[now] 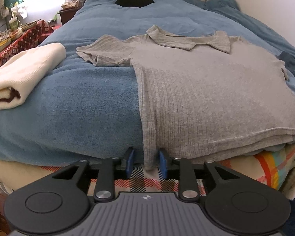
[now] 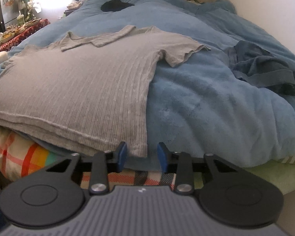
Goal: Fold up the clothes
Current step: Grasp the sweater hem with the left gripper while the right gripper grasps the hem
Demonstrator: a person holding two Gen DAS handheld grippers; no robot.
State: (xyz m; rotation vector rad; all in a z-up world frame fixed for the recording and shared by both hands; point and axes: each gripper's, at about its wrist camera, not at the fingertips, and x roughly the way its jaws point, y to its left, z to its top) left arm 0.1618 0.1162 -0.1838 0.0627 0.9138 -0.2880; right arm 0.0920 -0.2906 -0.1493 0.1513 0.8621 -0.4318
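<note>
A grey ribbed collared shirt lies flat on the blue blanket, collar far, hem toward me; it also shows in the right wrist view. My left gripper is open at the bed's near edge, its blue pads either side of the shirt's lower left hem corner, which hangs between them. My right gripper is open at the shirt's lower right hem corner, which sits between the pads near the left one.
A folded cream garment lies left on the blanket. A crumpled dark blue garment lies to the right. A black item rests far up the bed. A cluttered side table stands at left. A plaid sheet shows below the blanket.
</note>
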